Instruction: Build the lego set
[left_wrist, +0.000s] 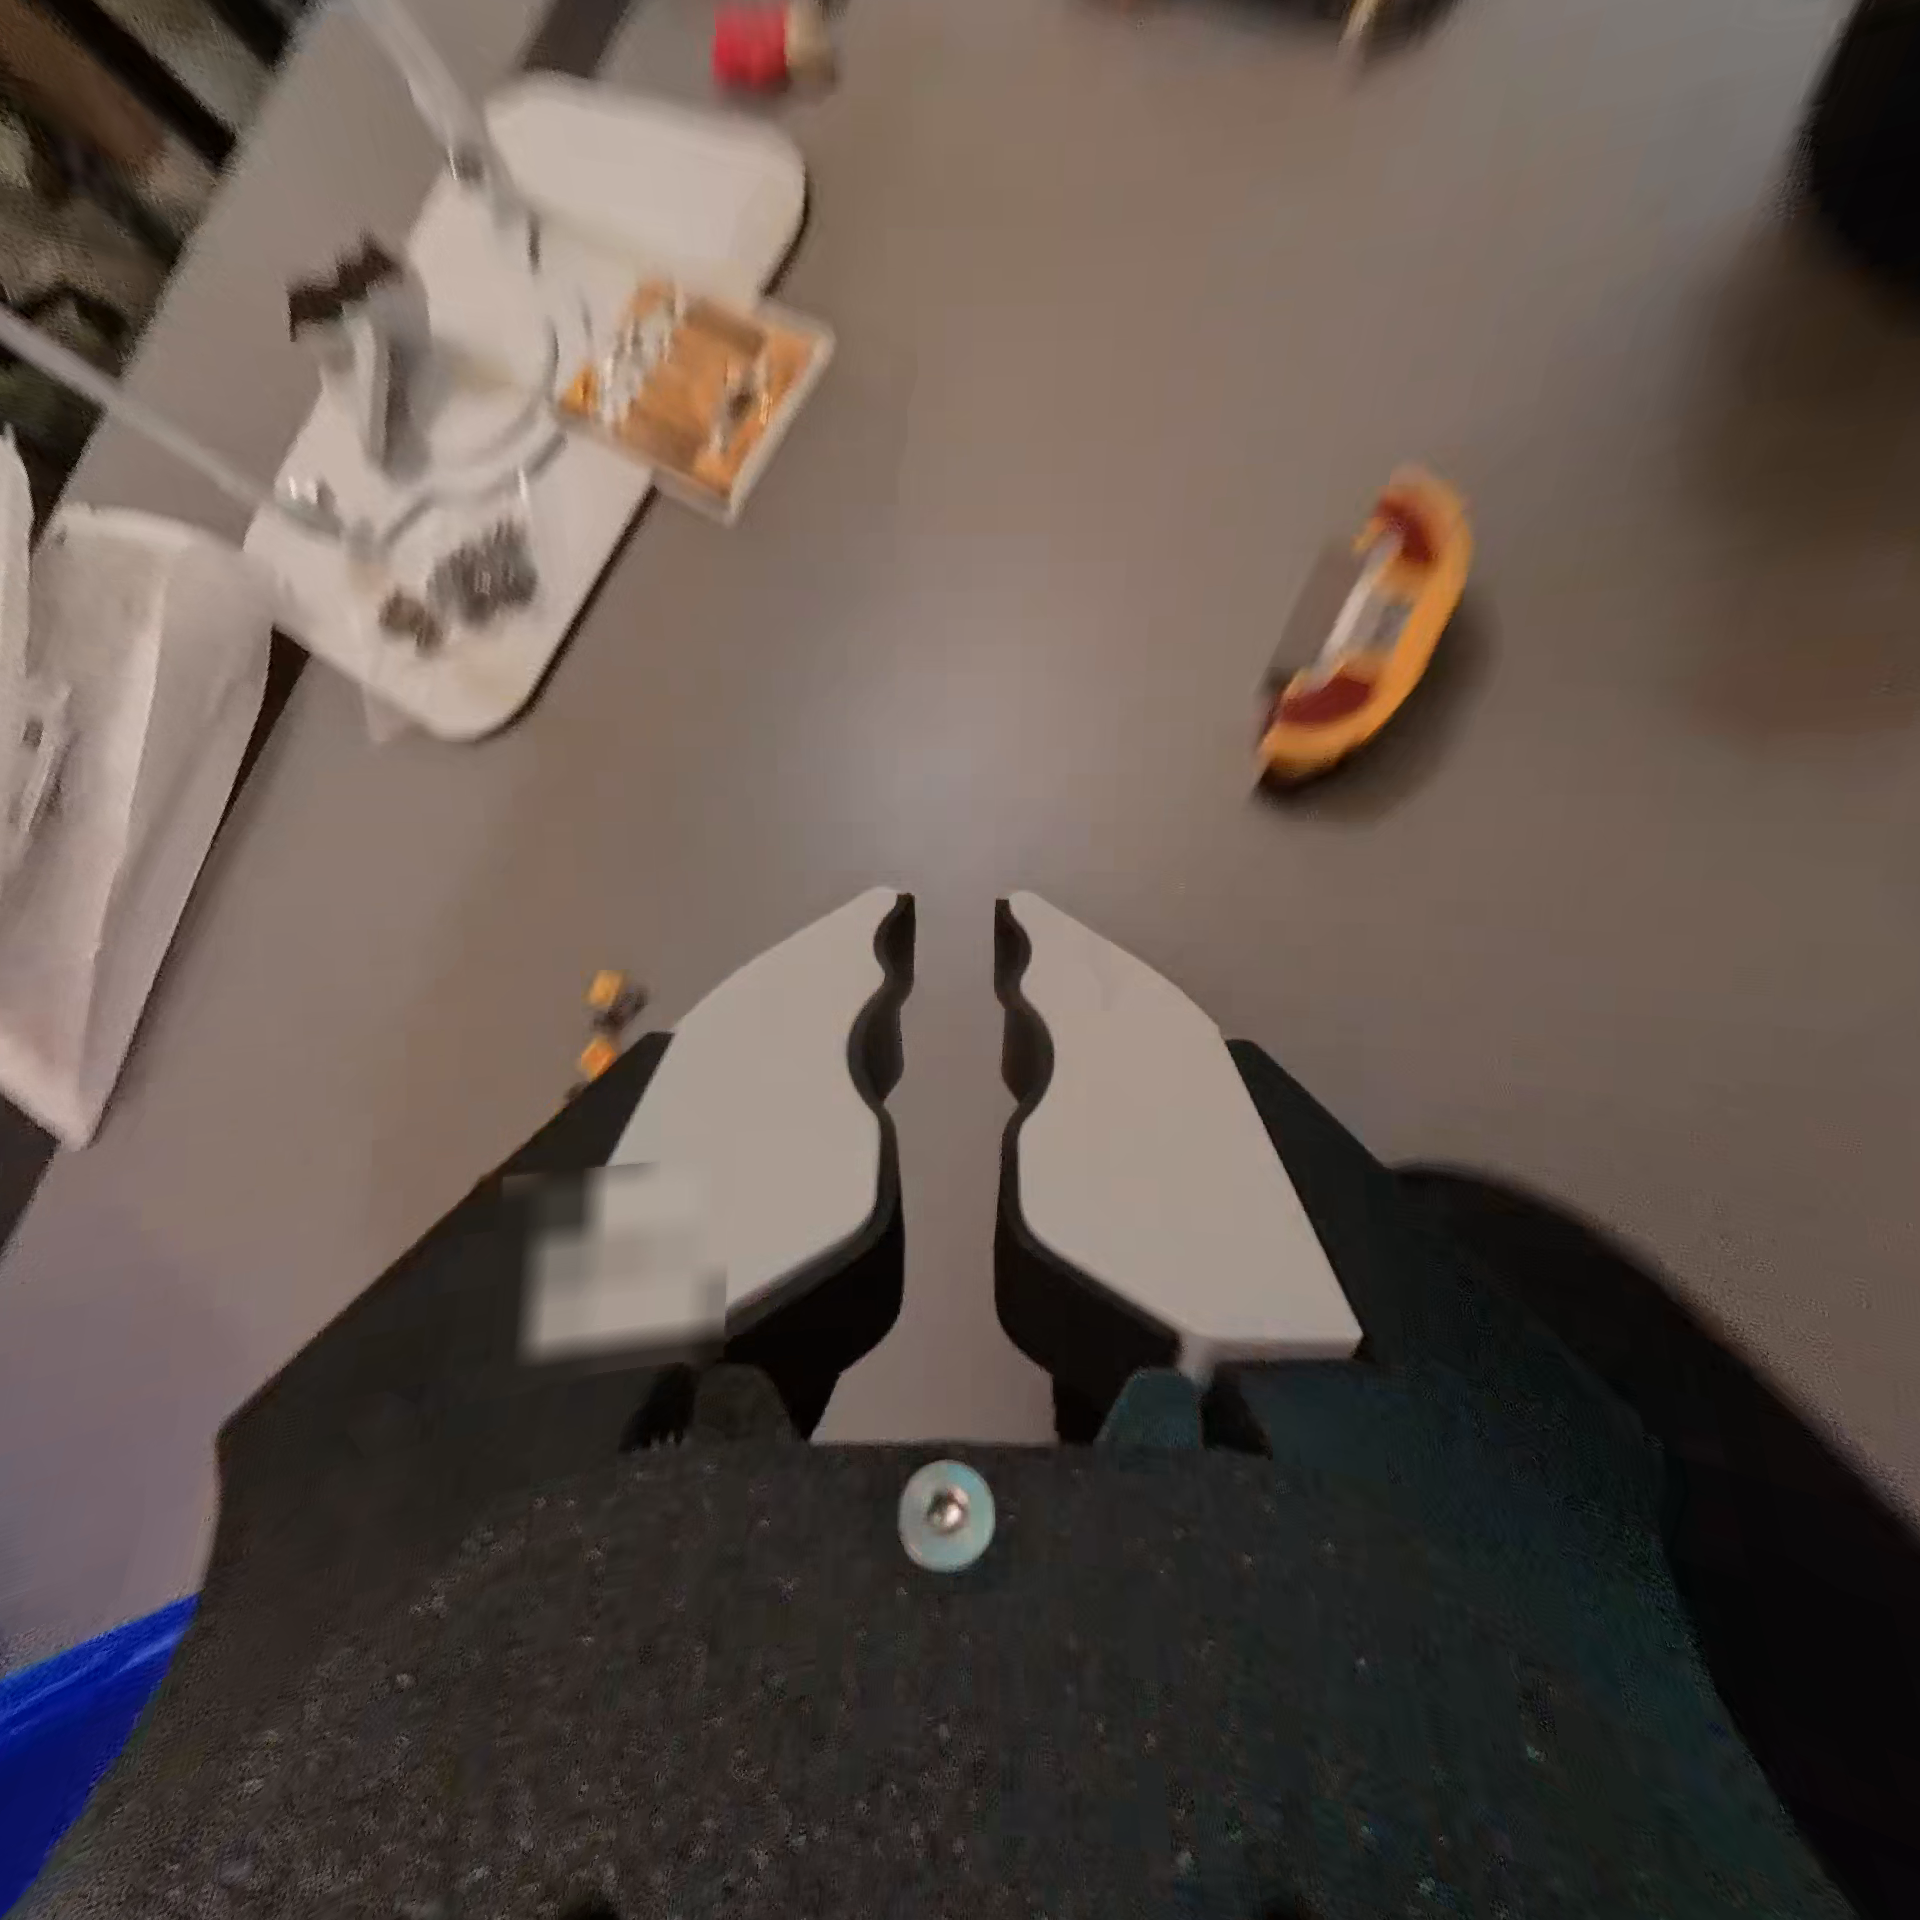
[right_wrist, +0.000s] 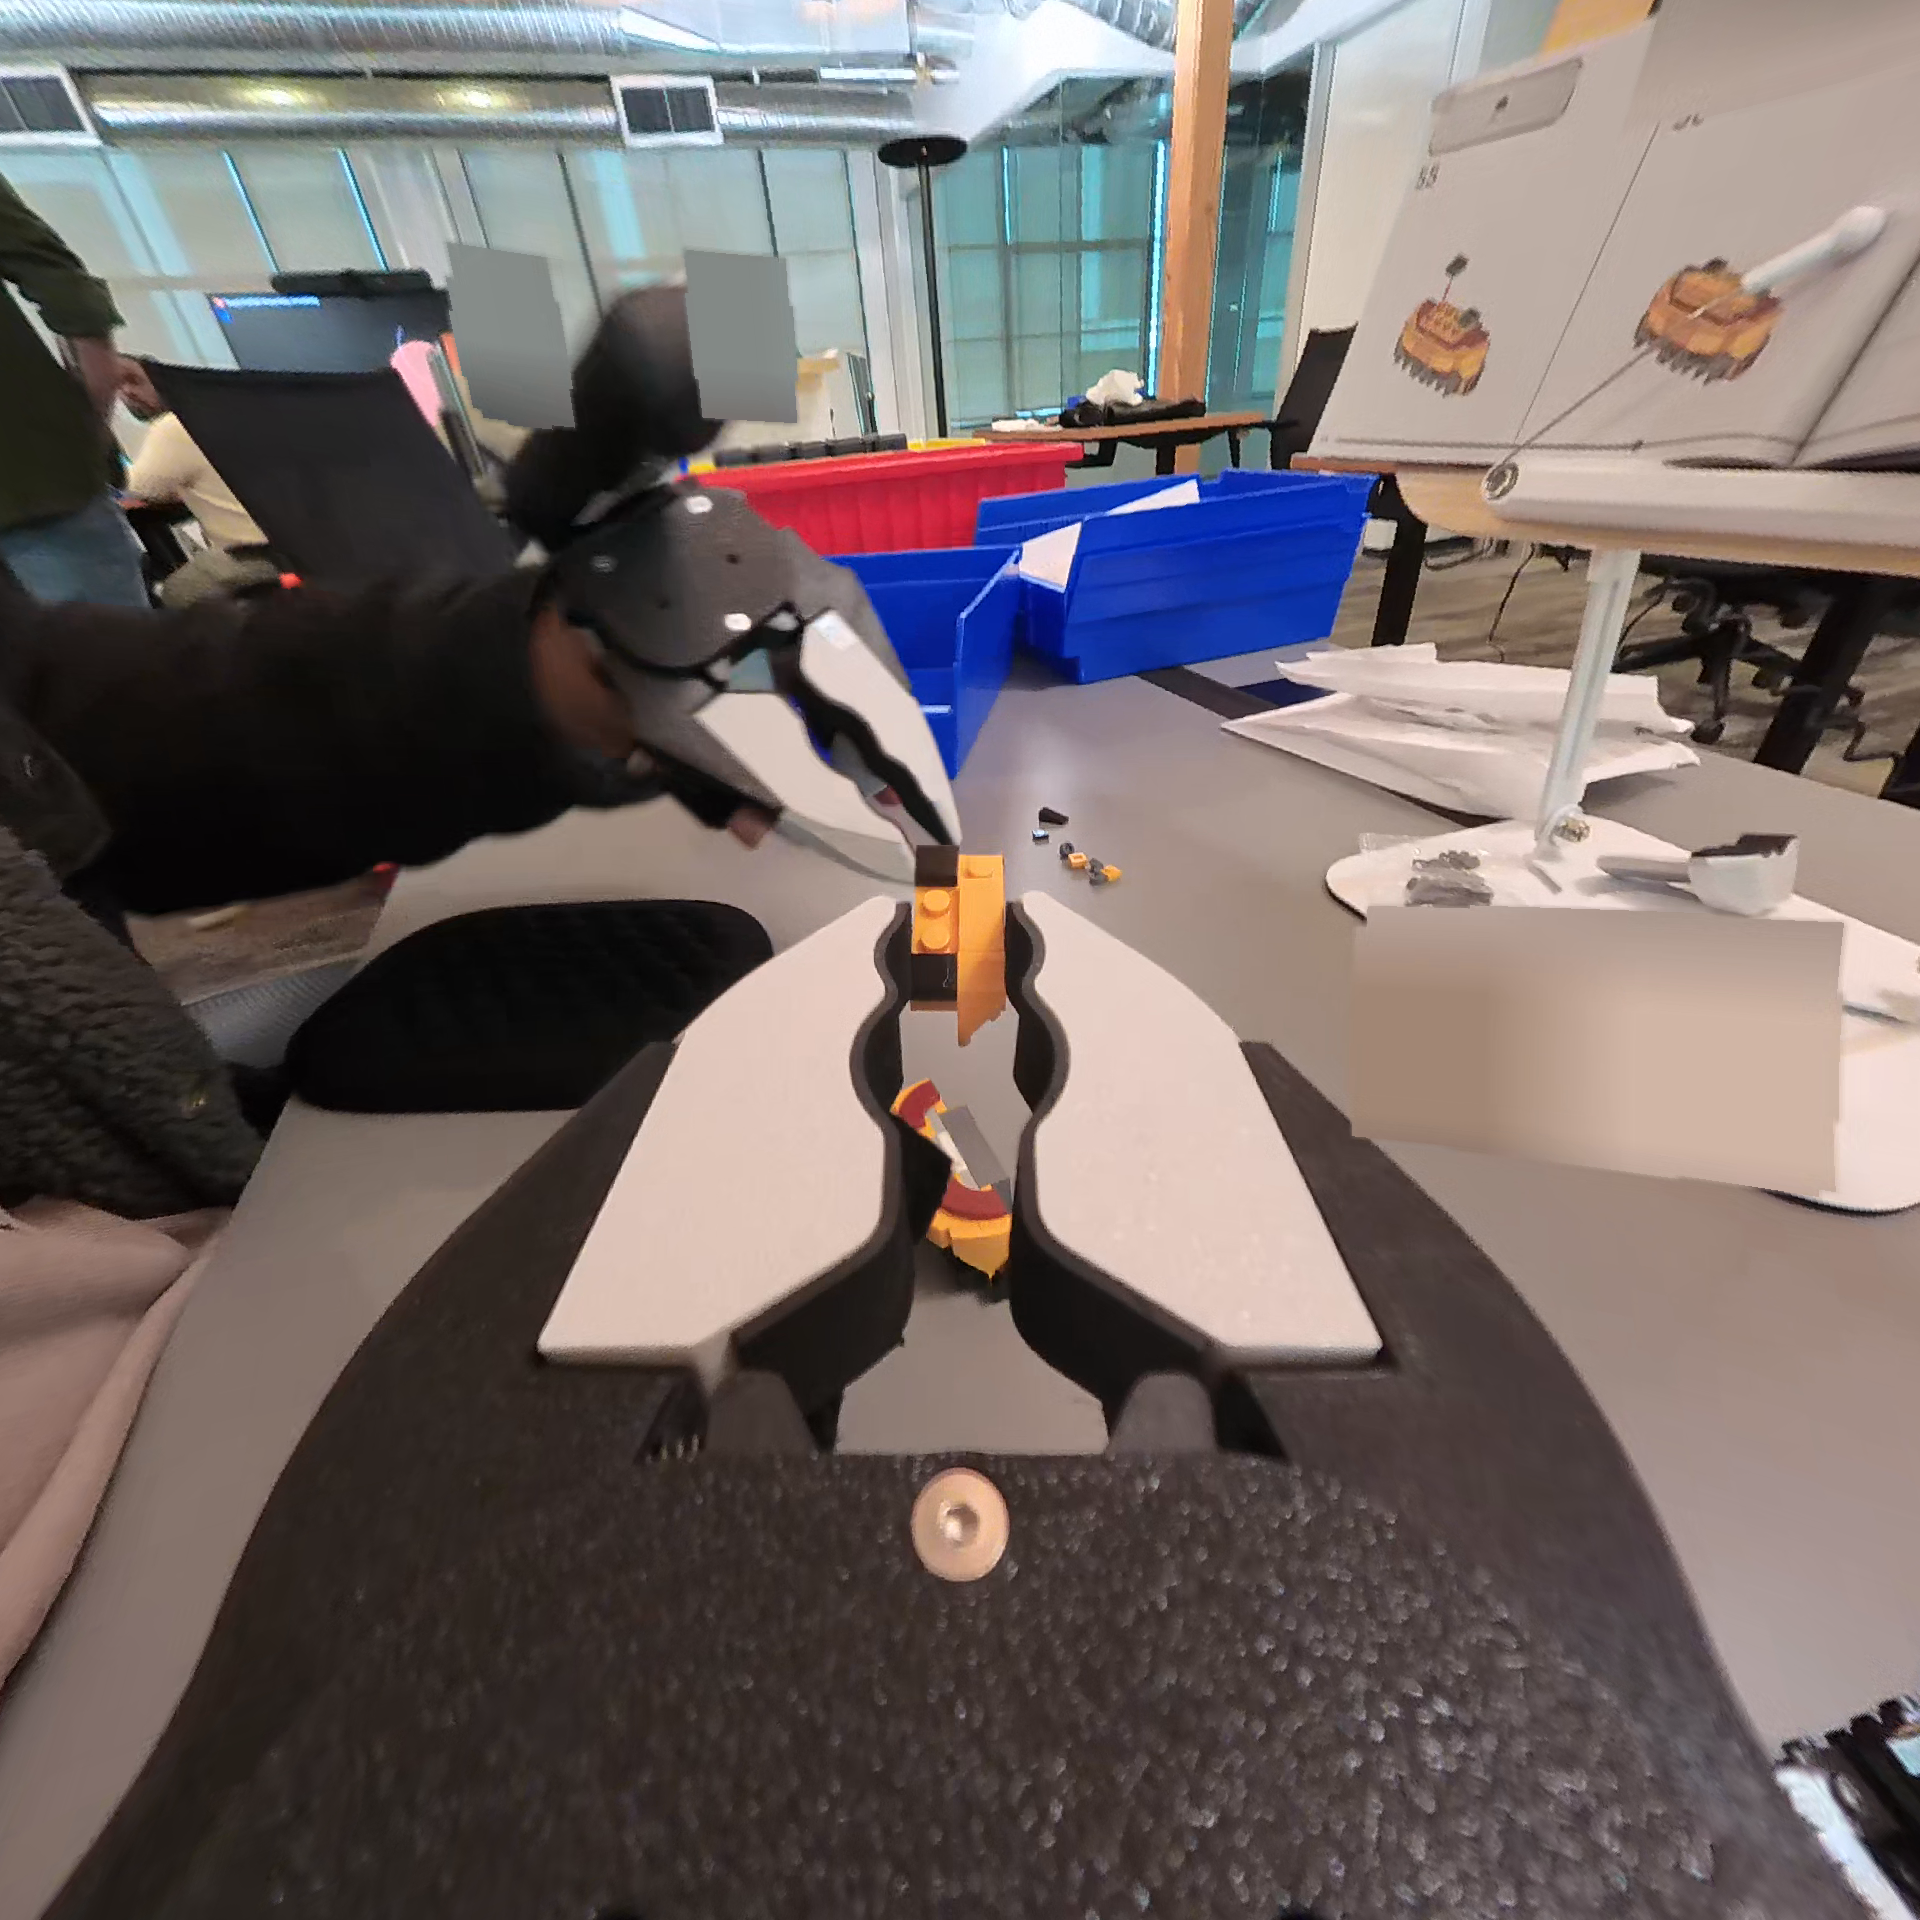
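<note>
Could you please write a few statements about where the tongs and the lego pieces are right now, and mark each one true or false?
1. The right tongs are shut on an orange lego assembly. True.
2. The left tongs are gripping a brick. False: the left wrist view shows bare table between their fingers.
3. A curved orange and red lego section lies on the grey table. True.
4. The instruction booklet lies flat on the table. False: it is propped up on a white stand.
5. Small loose lego pieces lie on the table beyond the right tongs. True.
</note>
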